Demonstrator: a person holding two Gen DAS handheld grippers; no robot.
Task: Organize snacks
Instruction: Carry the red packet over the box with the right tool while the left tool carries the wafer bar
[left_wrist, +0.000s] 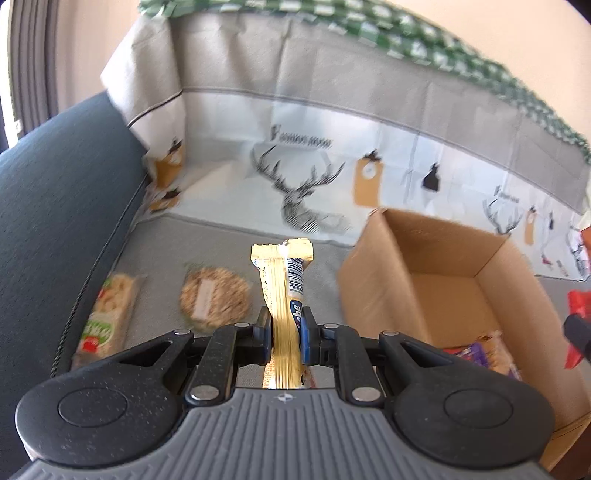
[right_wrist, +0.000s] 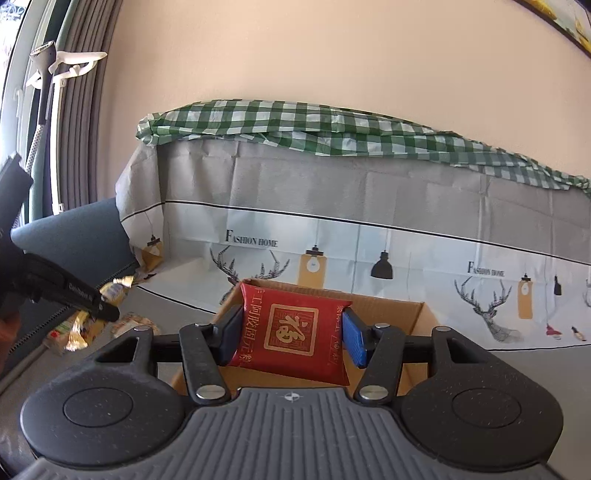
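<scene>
Right wrist: red packet (right_wrist: 293, 334) clamped between right tongs (right_wrist: 291, 338) above cardboard box (right_wrist: 388, 306).

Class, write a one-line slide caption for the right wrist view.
Right gripper clamps a red square snack packet with gold lettering above an open brown cardboard box.

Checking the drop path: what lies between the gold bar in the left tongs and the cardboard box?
Nothing. In the left wrist view only bare grey cover separates the gold bar, clamped in the left tongs, from the cardboard box.
</scene>
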